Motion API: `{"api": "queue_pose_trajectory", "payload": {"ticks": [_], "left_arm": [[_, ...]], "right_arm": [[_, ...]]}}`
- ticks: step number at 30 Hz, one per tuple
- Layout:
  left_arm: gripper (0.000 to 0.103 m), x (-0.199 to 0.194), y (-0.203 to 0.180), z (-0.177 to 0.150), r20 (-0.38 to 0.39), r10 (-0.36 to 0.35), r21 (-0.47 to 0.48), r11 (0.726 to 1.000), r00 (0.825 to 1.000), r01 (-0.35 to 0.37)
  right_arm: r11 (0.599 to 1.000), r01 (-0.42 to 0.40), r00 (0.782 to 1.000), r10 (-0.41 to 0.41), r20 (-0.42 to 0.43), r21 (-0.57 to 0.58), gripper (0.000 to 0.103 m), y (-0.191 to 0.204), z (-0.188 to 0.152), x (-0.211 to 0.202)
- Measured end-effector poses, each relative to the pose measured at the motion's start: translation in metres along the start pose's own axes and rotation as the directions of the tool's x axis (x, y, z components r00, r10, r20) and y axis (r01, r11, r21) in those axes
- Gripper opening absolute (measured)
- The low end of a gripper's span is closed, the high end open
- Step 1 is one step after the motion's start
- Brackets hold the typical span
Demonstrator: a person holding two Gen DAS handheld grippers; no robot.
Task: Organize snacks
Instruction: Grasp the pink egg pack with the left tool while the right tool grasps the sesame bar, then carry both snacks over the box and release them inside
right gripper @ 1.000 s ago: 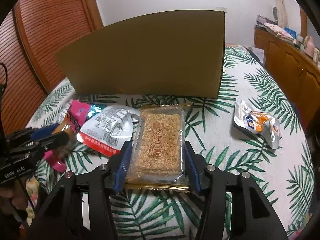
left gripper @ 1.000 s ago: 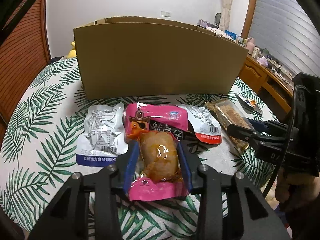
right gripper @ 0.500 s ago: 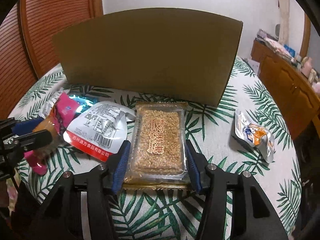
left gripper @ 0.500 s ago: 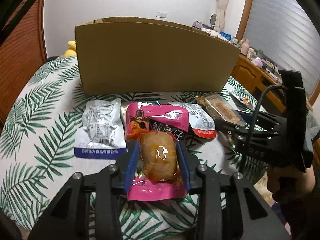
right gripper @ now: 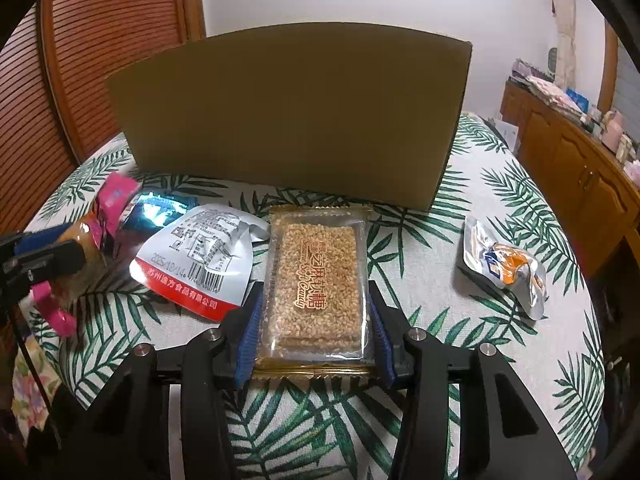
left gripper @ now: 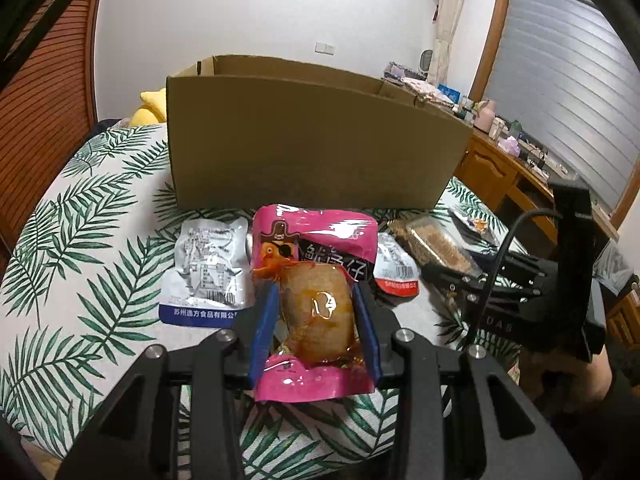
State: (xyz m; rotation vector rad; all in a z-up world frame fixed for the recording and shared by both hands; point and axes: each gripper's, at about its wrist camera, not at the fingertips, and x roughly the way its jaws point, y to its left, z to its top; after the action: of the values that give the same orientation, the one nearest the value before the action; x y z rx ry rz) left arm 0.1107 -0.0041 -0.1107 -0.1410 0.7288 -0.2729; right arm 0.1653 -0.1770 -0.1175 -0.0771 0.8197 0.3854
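My left gripper (left gripper: 316, 300) is shut on a pink snack packet (left gripper: 320, 240) with a brown piece inside, its blue pads pressing both sides just above the leaf-print tablecloth (left gripper: 80, 240). My right gripper (right gripper: 315, 304) has its jaws closing on a clear sesame candy pack (right gripper: 316, 256), and the pads touch its long edges. An open cardboard box (left gripper: 312, 148) stands behind both packs, its plain wall (right gripper: 292, 120) facing me. The right gripper (left gripper: 452, 276) shows at the right of the left wrist view, and the left gripper (right gripper: 48, 256) at the left of the right wrist view.
A white packet with a blue band (left gripper: 208, 272) lies left of the pink one. Between the two held packs lies a white packet with a red band (right gripper: 200, 256), beside a shiny blue packet (right gripper: 156, 208). A silver packet with orange print (right gripper: 504, 268) lies right. A wooden cabinet (right gripper: 580, 172) borders the table.
The left wrist view has tipped up slightly with the pink packet still gripped, so the box's open top now shows. The right gripper's pads have come in against the candy pack.
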Motion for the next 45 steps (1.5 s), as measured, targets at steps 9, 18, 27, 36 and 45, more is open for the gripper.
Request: {"api": "queue_pose_trajectory", "payload": {"ticks": [9,18,27,36,45], "left_arm": [[0.036,-0.009,-0.003,0.001,0.038,-0.004,0.001,1.000,0.999,0.004],[0.036,-0.018,0.002,0.007,0.072,-0.010,-0.015,1.000,0.997,0.012],[0.036,-0.031,0.000,0.041,0.127,-0.006,0.025,1.000,0.992,0.003],[0.036,-0.043,0.017,0.083,0.177,0.005,0.034,0.999,0.984,-0.011],[0.036,-0.028,0.025,0.122,0.174,0.016,0.033,0.999,0.985,-0.023]], "right_arm": [[0.998,-0.043,0.999,0.043,0.010,0.049,0.047,-0.008,-0.006,-0.010],[0.997,-0.045,0.997,0.040,0.070,0.067,0.047,-0.015,-0.013,-0.036],[0.998,-0.048,0.989,0.044,0.142,0.026,0.047,-0.014,0.006,-0.065],[0.999,-0.023,0.984,0.029,0.178,-0.033,0.047,-0.011,0.032,-0.082],[0.995,0.011,0.979,0.008,0.202,-0.094,0.047,-0.010,0.060,-0.087]]}}
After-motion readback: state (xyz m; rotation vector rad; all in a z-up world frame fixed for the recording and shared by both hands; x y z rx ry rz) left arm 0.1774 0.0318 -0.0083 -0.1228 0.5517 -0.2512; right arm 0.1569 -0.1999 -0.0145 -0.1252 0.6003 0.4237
